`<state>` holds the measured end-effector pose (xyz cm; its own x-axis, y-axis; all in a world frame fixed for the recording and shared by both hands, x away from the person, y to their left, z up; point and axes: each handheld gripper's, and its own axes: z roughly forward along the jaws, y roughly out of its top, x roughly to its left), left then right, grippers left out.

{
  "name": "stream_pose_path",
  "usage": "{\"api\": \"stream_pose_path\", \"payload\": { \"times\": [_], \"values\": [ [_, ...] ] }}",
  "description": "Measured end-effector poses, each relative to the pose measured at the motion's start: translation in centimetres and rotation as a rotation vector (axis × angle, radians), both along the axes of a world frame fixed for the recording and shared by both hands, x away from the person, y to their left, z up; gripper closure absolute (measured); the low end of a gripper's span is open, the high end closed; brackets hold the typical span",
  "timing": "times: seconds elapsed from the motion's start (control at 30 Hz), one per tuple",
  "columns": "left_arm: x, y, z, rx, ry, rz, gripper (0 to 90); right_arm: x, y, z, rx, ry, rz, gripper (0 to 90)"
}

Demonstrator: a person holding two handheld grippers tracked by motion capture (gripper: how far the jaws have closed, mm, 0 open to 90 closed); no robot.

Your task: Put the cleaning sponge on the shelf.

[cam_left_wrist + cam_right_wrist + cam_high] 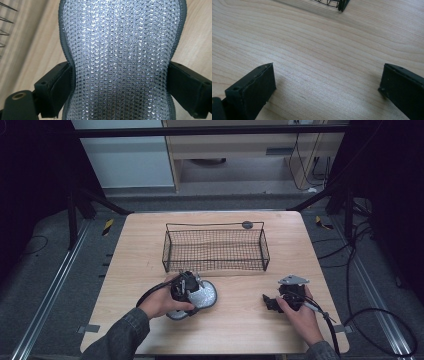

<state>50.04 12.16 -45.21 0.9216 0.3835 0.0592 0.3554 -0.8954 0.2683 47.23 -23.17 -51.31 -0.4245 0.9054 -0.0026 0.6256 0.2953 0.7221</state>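
- Insole (120,60) first: silver, glittery scale-like weave with a stitched grey rim, pinched to a waist in the middle like an hourglass.
- Your left gripper (120,82) has its jaws closed on that waist, one black jaw touching each edge; in the high view the insole (204,295) lies flat on the table (240,320), near the front edge of the basket (215,249).
- Your left hand (162,302) and the gripper body cover most of the insole from above, so its near end is hard to make out (its top and bottom are cut off in the left gripper view too).
- Your right gripper (327,87) stands with jaws wide apart, bare wood grain between them; their inner faces look flat, matte, slightly rough at the edges.
- From above, the right gripper (270,301) sits well apart from the insole, on the right side of the table, with your right hand (300,315) behind it.
- Basket: thin black wire frame with fine mesh walls, rectangular, open-topped; its contents, if any, are too fine to tell.
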Motion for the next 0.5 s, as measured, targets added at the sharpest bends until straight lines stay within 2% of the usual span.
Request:
{"api": "stream_pose_path", "payload": {
  "times": [0.03,0.17,0.5],
  "values": [
    [0.0,0.0,0.0,0.0,0.0,0.0,9.8,0.0,0.0,0.0,0.0,0.0,0.0,0.4],
    [-0.4,0.7,1.5,0.002,-0.042,-0.015,9.8,0.0,0.0,0.0,0.001,0.001,-0.001,0.3],
    [0.1,2.1,4.3,-0.018,-0.111,0.009,10.3,0.0,0.0,0.0,0.001,0.001,-0.003,0.3]
  ]
}}
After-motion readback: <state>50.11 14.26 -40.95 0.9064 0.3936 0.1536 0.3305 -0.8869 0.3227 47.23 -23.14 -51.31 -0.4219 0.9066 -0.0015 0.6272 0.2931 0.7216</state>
